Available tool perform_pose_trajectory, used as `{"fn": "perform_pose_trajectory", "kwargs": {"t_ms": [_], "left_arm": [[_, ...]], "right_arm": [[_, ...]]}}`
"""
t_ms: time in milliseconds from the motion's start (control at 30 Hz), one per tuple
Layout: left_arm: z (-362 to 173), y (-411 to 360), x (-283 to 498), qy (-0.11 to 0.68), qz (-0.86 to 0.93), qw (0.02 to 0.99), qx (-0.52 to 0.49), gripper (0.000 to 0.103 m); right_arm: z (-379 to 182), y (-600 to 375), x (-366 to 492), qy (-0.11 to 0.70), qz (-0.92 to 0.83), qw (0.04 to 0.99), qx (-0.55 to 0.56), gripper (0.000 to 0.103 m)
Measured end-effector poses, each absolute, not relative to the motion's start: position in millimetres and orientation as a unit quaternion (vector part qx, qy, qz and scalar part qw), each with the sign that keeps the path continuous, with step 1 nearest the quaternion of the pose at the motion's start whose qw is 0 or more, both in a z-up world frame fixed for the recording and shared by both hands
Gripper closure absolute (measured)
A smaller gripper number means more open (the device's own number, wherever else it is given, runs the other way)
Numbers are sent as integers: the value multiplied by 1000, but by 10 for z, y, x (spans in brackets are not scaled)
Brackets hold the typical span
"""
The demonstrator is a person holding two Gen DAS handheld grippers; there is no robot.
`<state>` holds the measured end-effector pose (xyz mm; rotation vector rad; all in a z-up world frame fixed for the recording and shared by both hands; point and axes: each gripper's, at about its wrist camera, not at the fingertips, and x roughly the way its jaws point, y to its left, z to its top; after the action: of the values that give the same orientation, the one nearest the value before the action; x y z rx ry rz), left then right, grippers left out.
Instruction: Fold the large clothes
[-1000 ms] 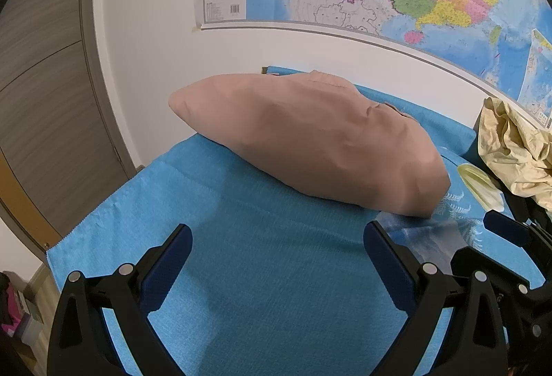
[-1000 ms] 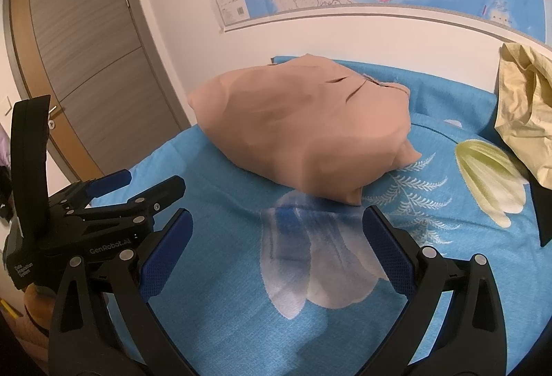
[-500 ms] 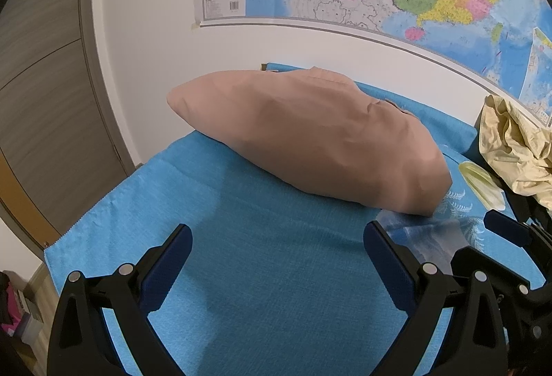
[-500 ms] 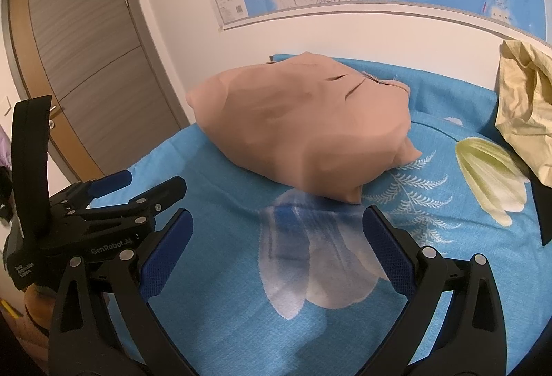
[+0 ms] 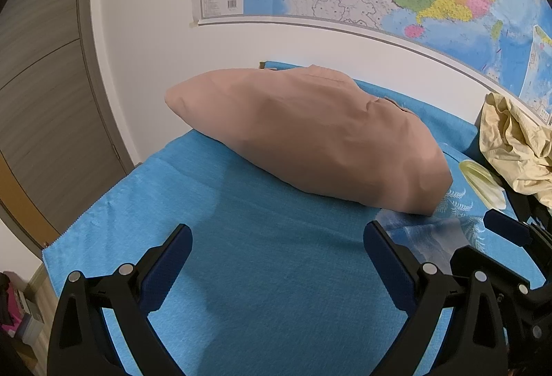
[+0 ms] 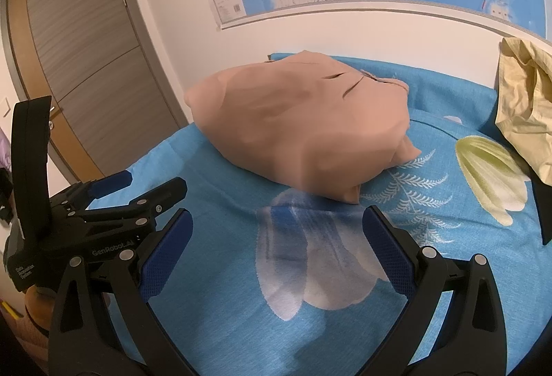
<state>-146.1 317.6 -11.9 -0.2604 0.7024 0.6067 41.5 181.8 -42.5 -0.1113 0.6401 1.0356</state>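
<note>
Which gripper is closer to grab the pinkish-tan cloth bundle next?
Probably the right gripper: the pinkish-tan garment's near corner hangs just ahead between its open fingers. The left gripper faces more bare blue bedsheet.

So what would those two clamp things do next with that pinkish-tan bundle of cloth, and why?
Probably both move forward to the rumpled pinkish-tan garment and pinch its near edge. The left gripper and right gripper are open, holding nothing, short of the heap on the blue floral bedsheet. It looks bunched, so it likely needs spreading flat first.
</note>
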Motion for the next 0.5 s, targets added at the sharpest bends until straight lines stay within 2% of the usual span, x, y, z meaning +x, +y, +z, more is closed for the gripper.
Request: {"fn": "perform_pose_trajectory", "kwargs": {"t_ms": [500], "left_arm": [[-50,3109,-1494,319,300,892,-112,7]], "right_arm": [[-377,1788,421,294,488,821,-51,6]]}}
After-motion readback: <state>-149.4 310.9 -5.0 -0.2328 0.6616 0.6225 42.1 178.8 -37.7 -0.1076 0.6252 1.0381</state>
